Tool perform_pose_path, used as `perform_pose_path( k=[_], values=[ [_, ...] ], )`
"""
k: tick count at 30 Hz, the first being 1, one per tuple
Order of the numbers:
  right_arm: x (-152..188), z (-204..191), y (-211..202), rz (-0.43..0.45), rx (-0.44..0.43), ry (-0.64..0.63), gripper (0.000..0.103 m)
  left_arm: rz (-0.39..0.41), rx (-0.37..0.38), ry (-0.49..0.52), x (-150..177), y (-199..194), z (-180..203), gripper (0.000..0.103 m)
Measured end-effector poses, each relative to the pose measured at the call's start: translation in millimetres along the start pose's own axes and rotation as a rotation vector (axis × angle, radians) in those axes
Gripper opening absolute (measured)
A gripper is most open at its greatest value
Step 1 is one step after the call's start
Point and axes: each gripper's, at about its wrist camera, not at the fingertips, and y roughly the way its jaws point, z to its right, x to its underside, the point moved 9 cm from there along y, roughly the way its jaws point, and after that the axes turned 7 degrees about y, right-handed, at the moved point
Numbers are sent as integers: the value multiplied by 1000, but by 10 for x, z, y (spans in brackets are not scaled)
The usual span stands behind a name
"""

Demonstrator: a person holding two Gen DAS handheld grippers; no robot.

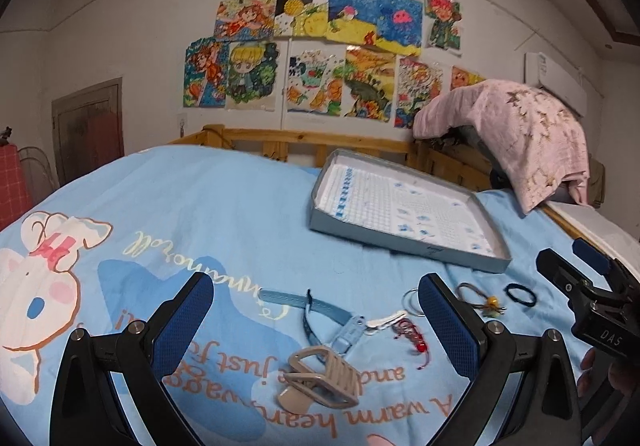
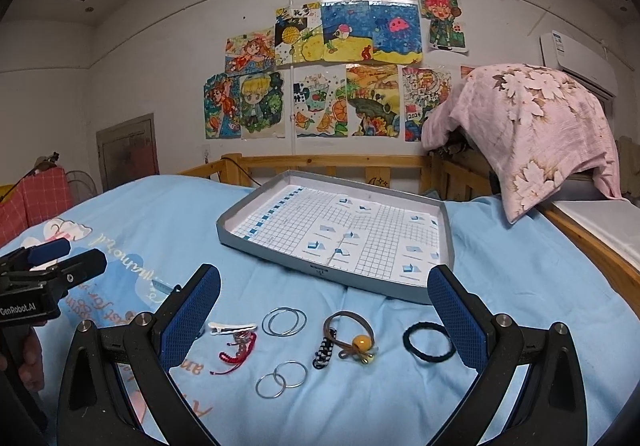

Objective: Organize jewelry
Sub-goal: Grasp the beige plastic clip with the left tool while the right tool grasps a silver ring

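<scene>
Fingers of the left gripper [image 1: 316, 322] stand wide apart with nothing between them, hovering low over the blue bedsheet [image 1: 224, 206]. Under that gap lie a beige claw hair clip [image 1: 322, 382] nearest, then a light blue watch strap [image 1: 308, 304], and to the right a white hair clip [image 1: 386, 320] touching a red beaded cord [image 1: 412, 338].

The right gripper [image 2: 324, 310] is equally wide open and empty. In its gap, from left to right, sit the white hair clip [image 2: 232, 327] and red beaded cord [image 2: 238, 352], a pair of silver hoops [image 2: 285, 322], a brown hair tie with an orange bead [image 2: 352, 338] beside a black-and-white braided piece [image 2: 325, 350], and a black hair tie [image 2: 428, 340] near the right finger. A second pair of silver hoops [image 2: 280, 378] lies nearer.

Beyond the pieces, farther up the bed, rests the shallow grey tray [image 2: 280, 250], lined with gridded paper; nothing that can be made out as jewelry lies in it.

By this layout the sorting looks not yet begun: every piece seen is loose on the sheet, well apart from the tray, and all appear left to be picked up and placed.
</scene>
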Motion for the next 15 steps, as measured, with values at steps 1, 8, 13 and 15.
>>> perform_pose_path(
  k=[1, 8, 13, 15],
  values=[
    [21, -2, 47, -11, 1, 0, 102, -14, -6, 0, 17, 37, -13, 103],
    [350, 42, 268, -146, -36, 61, 102, -131, -14, 28, 296, 253, -11, 103],
    [583, 47, 378, -231, -54, 83, 101, -181, 18, 22, 484, 335, 36, 103],
    [672, 23, 403, -263, -65, 81, 96, -200, 34, 14, 563, 368, 43, 98]
  ],
)
